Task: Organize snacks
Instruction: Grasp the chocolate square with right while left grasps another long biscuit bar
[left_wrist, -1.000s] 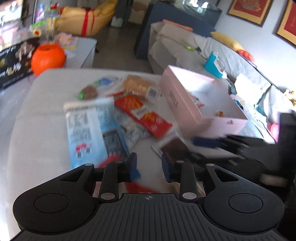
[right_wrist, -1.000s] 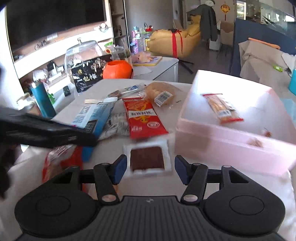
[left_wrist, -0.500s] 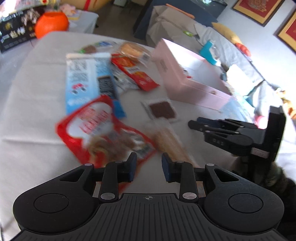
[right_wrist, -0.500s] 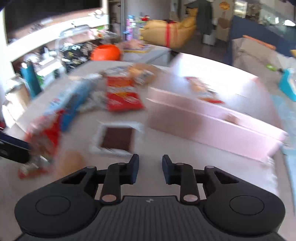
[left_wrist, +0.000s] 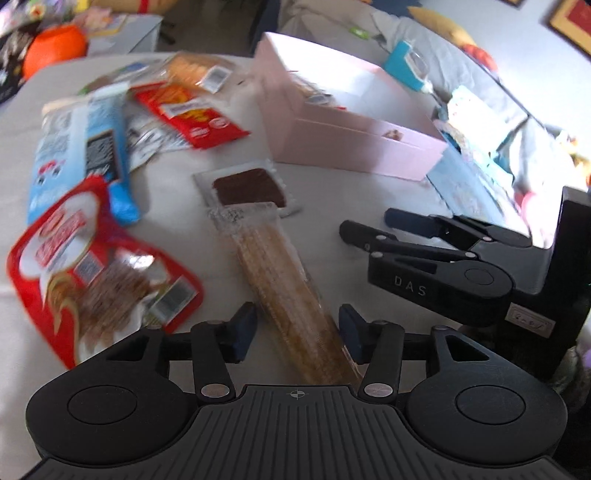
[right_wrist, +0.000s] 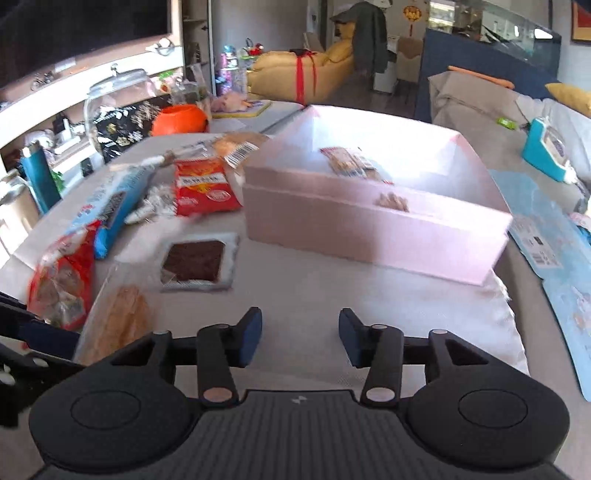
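The left gripper (left_wrist: 297, 332) hangs low over the grey-clothed table (left_wrist: 332, 206), its jaws opening, with the near end of a long clear-wrapped biscuit stick pack (left_wrist: 280, 280) lying between the blue pads; the right-hand pad looks close against the wrapper's edge, but the pads do not seem to press it, and the pack rests flat on the cloth. The pack's far end overlaps the near edge of a square clear sachet with a dark brown slab (left_wrist: 247, 186) inside. To the left lies a big red snack bag (left_wrist: 92, 273), and beyond it a blue-and-white packet (left_wrist: 79, 147), a red sachet (left_wrist: 192, 114) and a clear-wrapped bun or cake with a barcode label (left_wrist: 195, 70) — all loose on the table. The right gripper (right_wrist: 300, 338) hovers over bare cloth near the table's front, its jaws opening and nothing between them; in the left wrist view it (left_wrist: 373, 225) reaches in from the right, just beside the biscuit pack. Past it stands the open pink box (right_wrist: 369, 225), with a small wrapped snack (right_wrist: 349, 162) on its floor and another small piece (right_wrist: 391, 201) near its front wall. An orange pumpkin-shaped pot (right_wrist: 179, 120) sits on a further table behind.
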